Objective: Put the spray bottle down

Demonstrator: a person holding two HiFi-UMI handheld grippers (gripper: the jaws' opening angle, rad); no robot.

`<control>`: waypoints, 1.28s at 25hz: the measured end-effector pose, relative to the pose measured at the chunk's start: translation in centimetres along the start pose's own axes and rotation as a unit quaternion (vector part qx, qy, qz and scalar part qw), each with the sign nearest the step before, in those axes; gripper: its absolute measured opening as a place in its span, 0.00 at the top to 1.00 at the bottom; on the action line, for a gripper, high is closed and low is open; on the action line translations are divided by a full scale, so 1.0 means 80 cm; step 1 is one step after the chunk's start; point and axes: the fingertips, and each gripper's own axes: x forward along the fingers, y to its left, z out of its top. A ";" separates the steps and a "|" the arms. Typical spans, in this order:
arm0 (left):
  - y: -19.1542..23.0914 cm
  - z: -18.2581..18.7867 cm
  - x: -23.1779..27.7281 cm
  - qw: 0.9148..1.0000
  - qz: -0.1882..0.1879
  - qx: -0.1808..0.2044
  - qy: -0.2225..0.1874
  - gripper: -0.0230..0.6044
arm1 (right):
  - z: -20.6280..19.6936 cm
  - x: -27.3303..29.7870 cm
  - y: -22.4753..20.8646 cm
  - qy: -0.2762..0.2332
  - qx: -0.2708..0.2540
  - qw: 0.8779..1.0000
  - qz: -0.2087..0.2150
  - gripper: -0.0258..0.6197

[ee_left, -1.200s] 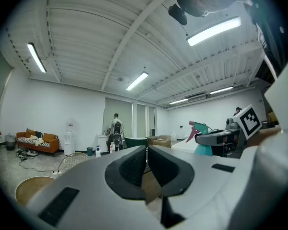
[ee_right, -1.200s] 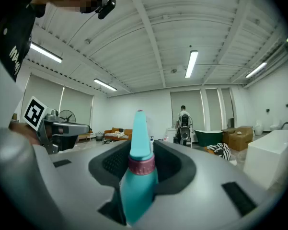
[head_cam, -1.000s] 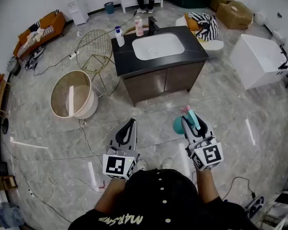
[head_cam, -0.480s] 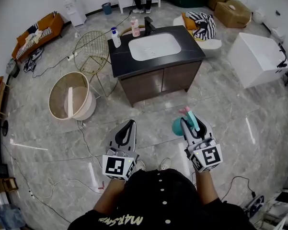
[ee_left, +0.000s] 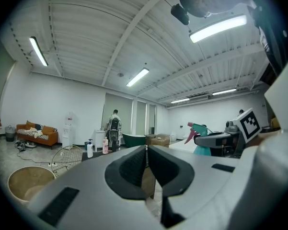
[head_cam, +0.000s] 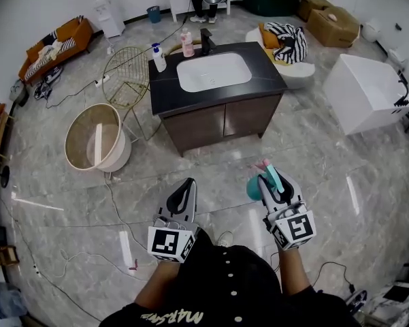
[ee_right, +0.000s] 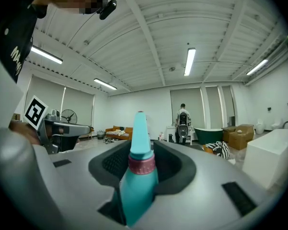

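A teal spray bottle [head_cam: 257, 185] with a pink collar and pink nozzle tip sits between the jaws of my right gripper [head_cam: 272, 181], which is shut on it. In the right gripper view the spray bottle [ee_right: 139, 176] stands upright in the jaws, its trigger head pointing away from the camera. My left gripper [head_cam: 184, 191] is held level to the left of it, jaws shut with nothing in them. In the left gripper view the left gripper [ee_left: 146, 162] has its pads together, and the bottle [ee_left: 200, 138] shows at the right.
Ahead stands a dark vanity cabinet [head_cam: 214, 111] with a white sink basin [head_cam: 214, 71], a tap and two bottles [head_cam: 159, 57] on its counter. A round basket [head_cam: 97, 138] and wire stool [head_cam: 127, 75] are to its left, a white box [head_cam: 367, 92] at right. Cables lie on the marble floor.
Both grippers and the held bottle have moved forward toward the vanity cabinet, which now appears closer. The grip on the bottle is unchanged.
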 end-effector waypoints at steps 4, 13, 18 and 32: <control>0.003 -0.006 0.015 1.000 0.007 0.006 0.007 0.93 | -0.007 0.013 -0.013 -0.001 0.005 1.000 0.005 0.75; 0.046 -0.008 0.096 1.000 0.008 0.005 0.000 0.93 | -0.016 0.091 -0.057 0.000 0.005 1.000 0.008 0.75; 0.080 0.009 0.163 1.000 -0.002 0.010 -0.009 0.93 | -0.001 0.157 -0.083 0.001 -0.002 1.000 0.013 0.75; 0.204 0.040 0.294 1.000 -0.018 0.015 -0.018 0.93 | 0.034 0.342 -0.123 -0.016 -0.007 1.000 0.006 0.75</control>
